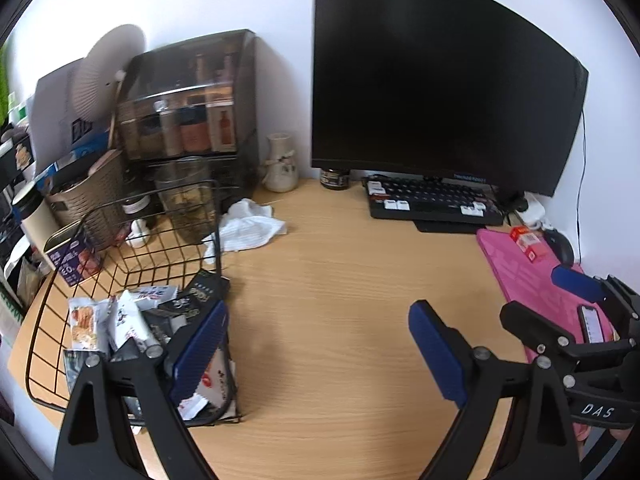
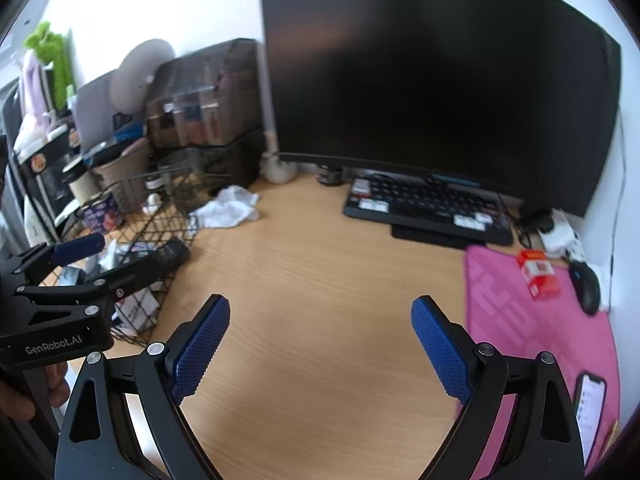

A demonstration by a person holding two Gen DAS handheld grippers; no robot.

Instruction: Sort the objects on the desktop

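Both pairs of fingers stand wide with nothing between them, over bare wood. The left gripper (image 1: 318, 354) hangs above the near part of the table (image 1: 340, 280); its left finger (image 1: 200, 350) lies in front of the near right corner of a black wire basket (image 1: 132, 256), though whether it touches the wire cannot be told. The right gripper (image 2: 320, 350) is just as wide over the same light wooden top, and its right finger (image 2: 440, 350) sits close to the left edge of a pink mat (image 2: 532, 320).

The basket stands at the left of the table and holds a heap of snack packets (image 1: 120, 320) and a dark flat box (image 1: 200, 292). Just beyond its far right corner a crumpled white cloth (image 1: 248, 228) lies loose on the wood. Farther back stand a cream jug (image 1: 280, 162) and a small dark jar (image 1: 335, 178), both near the wall.

On the right, the mat carries a red and white box (image 2: 538, 274) at its far end and a lit phone (image 2: 590, 412) at its near end, well apart from one another. A black mouse (image 2: 586, 286) sits just right of the red box. A black keyboard (image 2: 428, 208) lies under a large dark monitor (image 2: 432, 80) at the back.
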